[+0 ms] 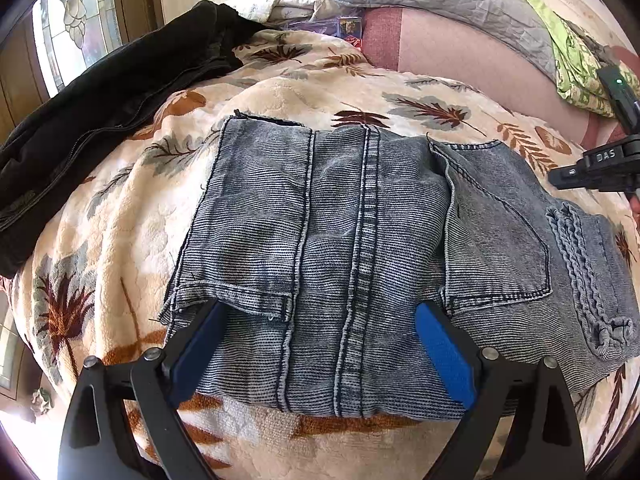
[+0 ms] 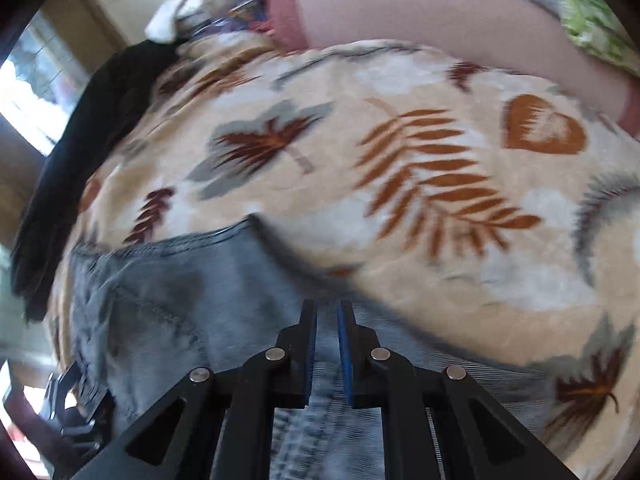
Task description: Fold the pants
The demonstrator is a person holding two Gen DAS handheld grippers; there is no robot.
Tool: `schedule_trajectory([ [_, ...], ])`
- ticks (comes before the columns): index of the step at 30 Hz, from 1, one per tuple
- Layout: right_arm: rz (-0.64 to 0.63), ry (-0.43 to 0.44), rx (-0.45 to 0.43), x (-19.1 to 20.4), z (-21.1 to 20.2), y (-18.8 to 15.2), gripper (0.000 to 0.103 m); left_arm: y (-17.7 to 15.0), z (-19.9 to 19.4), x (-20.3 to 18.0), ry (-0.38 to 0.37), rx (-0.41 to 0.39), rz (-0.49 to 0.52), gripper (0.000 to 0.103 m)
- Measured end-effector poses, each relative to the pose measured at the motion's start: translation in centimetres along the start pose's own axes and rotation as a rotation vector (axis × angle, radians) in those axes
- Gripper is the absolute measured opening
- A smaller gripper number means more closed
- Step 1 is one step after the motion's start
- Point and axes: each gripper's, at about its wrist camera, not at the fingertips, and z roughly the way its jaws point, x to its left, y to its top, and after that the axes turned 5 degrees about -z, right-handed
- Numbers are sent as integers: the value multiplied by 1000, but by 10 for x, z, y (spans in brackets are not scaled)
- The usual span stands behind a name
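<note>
My left gripper (image 1: 320, 344) is spread wide over the folded jeans (image 1: 360, 240), gripping nothing. My right gripper (image 2: 327, 354) is nearly pressed together over the denim; can't tell if it's pinching cloth. If it's pinching only one layer, pulling could drag the fold open across the plush blanket (image 1: 132, 208).

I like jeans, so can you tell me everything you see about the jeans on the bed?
The jeans are faded blue-grey denim, folded into a flat bundle. You can see thick stitched seams, a back pocket, hemmed leg ends and a braided trim at one edge. They lie on a leafy blanket. The left hand-held gripper stands open over their near edge. The right hand-held gripper is nearly shut above the denim; whether it pinches any cloth I cannot tell.
</note>
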Motion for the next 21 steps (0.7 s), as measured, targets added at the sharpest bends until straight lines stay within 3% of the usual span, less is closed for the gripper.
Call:
schedule_trajectory([
  [3,-2,-54,13,-5,25,10,13,0,0,0,2,-1,-1,96],
  [5,94,-90,-14,-16,19,13,13,0,0,0,0,-1,-1,96],
  [10,22,-17,-44,18,0,12,16,0,1,-1,3,-3,-2,96],
  [13,-27,14,-28,36,13,25,32,0,1,0,0,-2,-1,96],
  [15,-6,-75,30,30,36,31,36,0,1,0,-1,-2,-1,96],
  [17,50,-82,-25,27,26,31,36,1,0,0,-3,-4,1,96],
  [19,-2,-91,-67,40,6,25,37,3,-5,3,-23,-6,-15,96],
  [20,-24,-85,-90,47,-8,19,40,4,-8,7,-32,-5,-31,95],
  [21,-36,-63,-122,52,-24,10,52,6,-14,11,-45,-13,-58,95],
])
